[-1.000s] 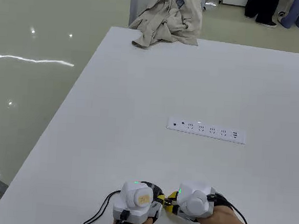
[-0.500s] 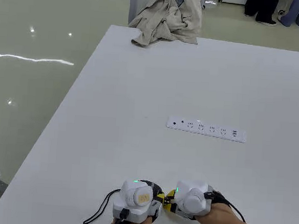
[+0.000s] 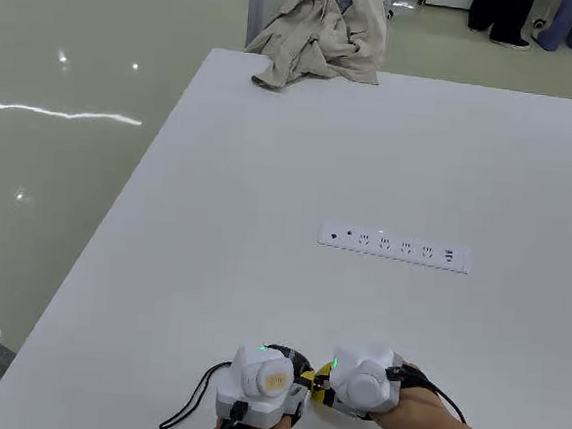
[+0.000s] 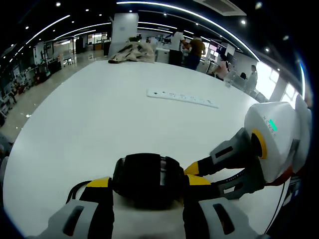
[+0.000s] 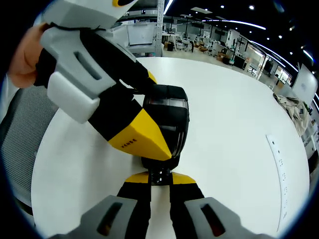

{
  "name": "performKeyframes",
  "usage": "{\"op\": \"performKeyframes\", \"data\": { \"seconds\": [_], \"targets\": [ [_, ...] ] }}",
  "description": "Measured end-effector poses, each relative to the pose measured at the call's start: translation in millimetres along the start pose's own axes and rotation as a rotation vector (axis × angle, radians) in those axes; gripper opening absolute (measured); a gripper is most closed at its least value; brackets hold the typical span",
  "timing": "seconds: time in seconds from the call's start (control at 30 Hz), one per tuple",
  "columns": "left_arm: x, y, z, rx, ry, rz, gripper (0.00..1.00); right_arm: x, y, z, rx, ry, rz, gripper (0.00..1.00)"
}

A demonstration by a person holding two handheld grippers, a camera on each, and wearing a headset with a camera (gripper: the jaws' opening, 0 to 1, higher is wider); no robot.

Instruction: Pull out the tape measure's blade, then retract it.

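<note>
Left gripper view: left tool point(image 4: 149, 183) clamped tape measure point(image 4: 145, 172) case. Right gripper view: right tool point(image 5: 159, 180) pinched blade tip point(image 5: 159, 174).

Black tape measure point(image 4: 147, 173), case clamped in the left gripper point(image 4: 149, 184); its blade tip point(image 5: 159, 175), barely out, pinched by the right gripper point(image 5: 160, 179).

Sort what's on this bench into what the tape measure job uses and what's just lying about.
In the job: tape measure, gripped by the left gripper; right gripper, pinching at its mouth.
Lying about: white power strip; crumpled beige garment at the far edge of the table.
</note>
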State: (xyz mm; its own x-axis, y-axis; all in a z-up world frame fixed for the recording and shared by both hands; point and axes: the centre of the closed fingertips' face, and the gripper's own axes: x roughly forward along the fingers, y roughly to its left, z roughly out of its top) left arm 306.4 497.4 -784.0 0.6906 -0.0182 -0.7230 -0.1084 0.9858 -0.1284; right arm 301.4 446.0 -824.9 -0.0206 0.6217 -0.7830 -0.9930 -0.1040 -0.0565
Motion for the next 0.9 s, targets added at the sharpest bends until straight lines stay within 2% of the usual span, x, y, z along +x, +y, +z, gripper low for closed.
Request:
{"op": "performKeyframes", "data": {
  "seconds": [0.3,0.57,0.9],
  "targets": [
    [0.2,0.4,0.0,-0.002,0.002,0.000,0.53,1.4,0.7,0.6,-0.029,0.017,-0.006,0.13],
    [-1.1,0.3,0.5,-0.011,-0.002,0.004,0.53,0.8,0.2,0.3,-0.033,0.007,-0.007,0.13],
    [-0.6,0.8,0.3,-0.017,0.004,0.003,0.54,0.9,0.0,0.0,0.003,0.008,-0.004,0.14]
  ]
}}
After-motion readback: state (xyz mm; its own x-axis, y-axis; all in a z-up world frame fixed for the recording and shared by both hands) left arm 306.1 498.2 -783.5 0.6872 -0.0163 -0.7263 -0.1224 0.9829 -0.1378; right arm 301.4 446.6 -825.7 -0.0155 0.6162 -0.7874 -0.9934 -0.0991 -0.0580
